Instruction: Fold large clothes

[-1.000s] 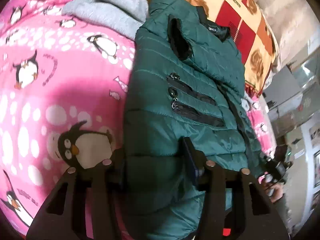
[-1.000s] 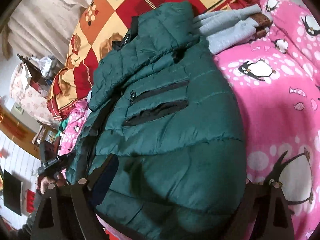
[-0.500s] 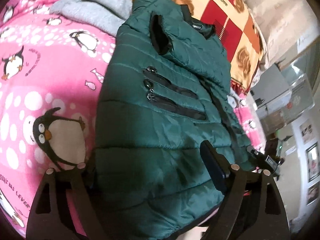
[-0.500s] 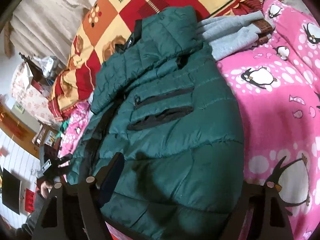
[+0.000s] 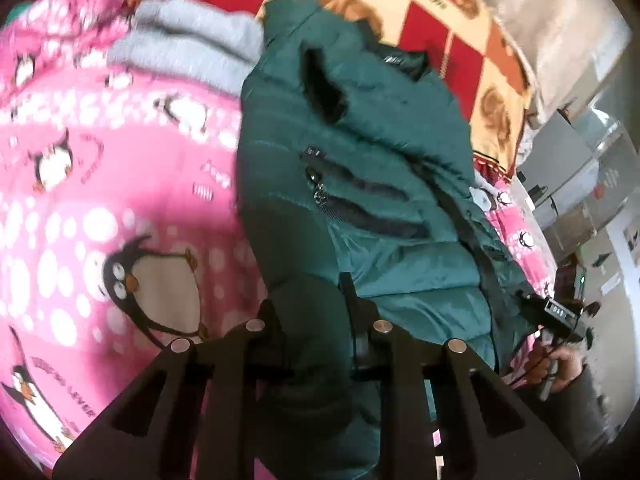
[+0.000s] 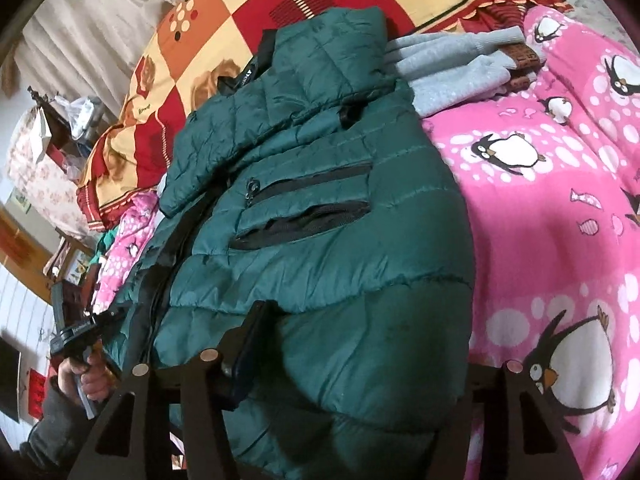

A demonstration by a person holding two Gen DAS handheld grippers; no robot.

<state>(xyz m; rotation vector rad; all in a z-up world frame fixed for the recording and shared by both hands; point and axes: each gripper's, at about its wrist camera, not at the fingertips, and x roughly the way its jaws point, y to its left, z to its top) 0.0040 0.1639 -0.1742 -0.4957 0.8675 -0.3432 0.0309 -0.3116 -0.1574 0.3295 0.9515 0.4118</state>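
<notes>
The green puffer jacket (image 6: 320,216) is lying front-up on the pink penguin blanket (image 6: 560,208), collar far, hem near, likely laid flat so the hem can be lifted for a fold. The left gripper (image 5: 312,320) is clenching a bunch of the hem. The right gripper (image 6: 360,364) is closing its jaws around the hem's other corner, padding between them, not yet pinched. Grey clothes (image 6: 452,64) are resting at the far end. The right view alone is showing both zip pockets clearly; the left view is blurring.
</notes>
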